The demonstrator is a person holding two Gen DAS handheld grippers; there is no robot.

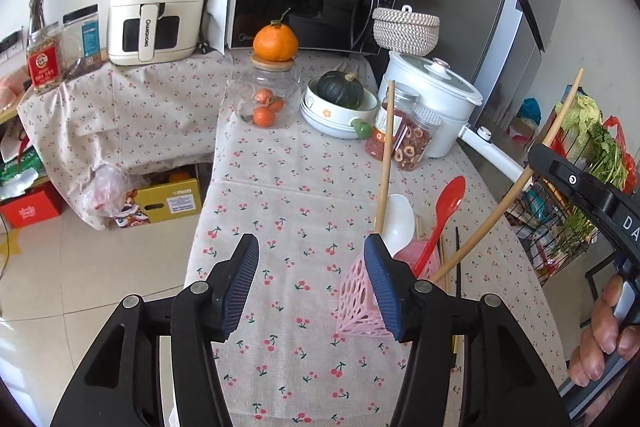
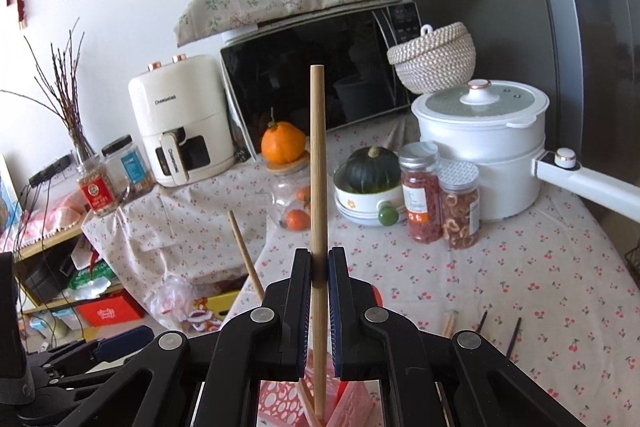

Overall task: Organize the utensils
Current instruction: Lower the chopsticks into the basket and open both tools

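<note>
Plainly, the chief risk sits with the pink holder, a light perforated basket on the cherry-print tablecloth near the table's front edge. The left gripper hangs over bare cloth with its jaws apart and nothing between them; its right pad lies in front of the holder's wall, and whether it touches cannot be told, but a nudge from that side would likely tip or slide the holder and spill what already stands in it: one bamboo chopstick, a white spoon and a red spoon.

Further right, the right gripper is clamped on a second bamboo chopstick, held near upright with its lower end down inside the holder. The stick is thin and smooth; released at a lean, it could swing against the spoons or lever the holder over.

Loose chopsticks lie on the cloth to the right, not yet gathered. Behind them the spice jars, the bowl with a green squash and the white pot, whose long handle juts right, crowd any reach across the table.
</note>
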